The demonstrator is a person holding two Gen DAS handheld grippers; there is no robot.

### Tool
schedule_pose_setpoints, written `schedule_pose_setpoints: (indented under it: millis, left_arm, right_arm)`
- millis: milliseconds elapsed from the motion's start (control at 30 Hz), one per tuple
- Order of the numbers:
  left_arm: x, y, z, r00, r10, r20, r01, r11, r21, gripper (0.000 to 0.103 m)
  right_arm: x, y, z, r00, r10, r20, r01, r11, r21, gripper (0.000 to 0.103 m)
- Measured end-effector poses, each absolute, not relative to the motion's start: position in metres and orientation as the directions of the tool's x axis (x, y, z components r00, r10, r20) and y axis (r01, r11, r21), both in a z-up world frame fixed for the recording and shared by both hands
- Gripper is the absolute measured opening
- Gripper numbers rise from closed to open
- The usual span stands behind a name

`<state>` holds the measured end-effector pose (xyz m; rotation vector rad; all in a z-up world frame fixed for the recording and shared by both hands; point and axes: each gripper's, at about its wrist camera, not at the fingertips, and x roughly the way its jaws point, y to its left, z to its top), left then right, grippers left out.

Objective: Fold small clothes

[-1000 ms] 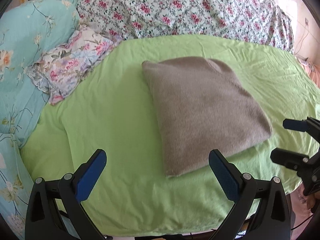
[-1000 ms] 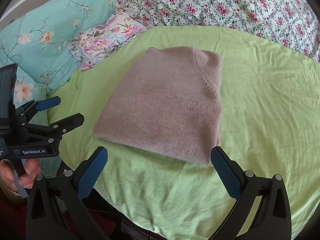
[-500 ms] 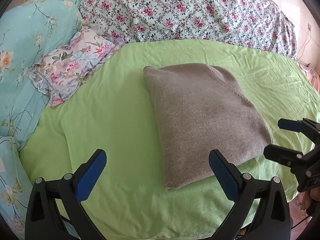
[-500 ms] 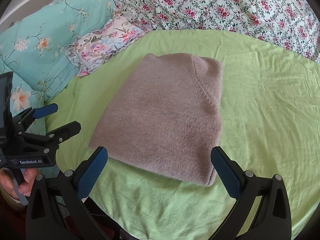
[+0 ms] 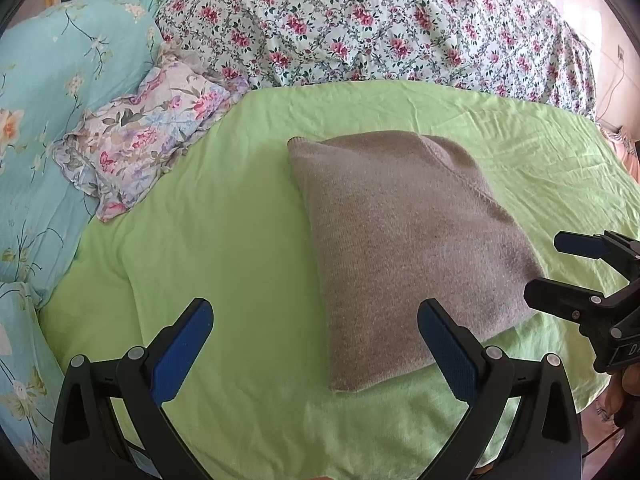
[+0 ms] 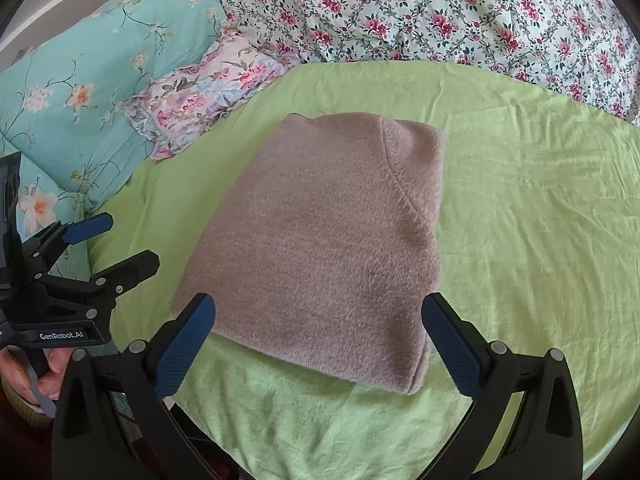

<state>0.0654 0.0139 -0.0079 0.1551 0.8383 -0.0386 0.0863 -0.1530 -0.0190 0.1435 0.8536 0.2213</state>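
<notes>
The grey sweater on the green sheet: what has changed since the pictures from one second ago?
Both tools moved forward toward the folded grey sweater, which now looks nearer in both views. The left tool and the right tool were open and empty then and are so now; nothing was gripped or released. The sweater lies folded in the same place on the green sheet, and the floral pillow has not moved.

Each wrist camera looked forward and down from the near edge of the bed, along its own open claw. The left view sat further left, the right view further right, both fairly near. Both shared the grey folded garment and the far floral bedding.
</notes>
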Motion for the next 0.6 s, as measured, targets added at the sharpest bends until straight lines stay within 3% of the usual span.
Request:
schedule_pose_setpoints:
  millis: [600]
  left_arm:
    - [0.079, 0.011, -0.010, 0.664, 0.025, -0.747, 0.100, 0.987, 0.122, 0.102]
  right_arm:
    - [0.095, -0.152, -0.020, 0.635, 0.253, -0.730, -0.136, 0.967, 0.217, 0.103]
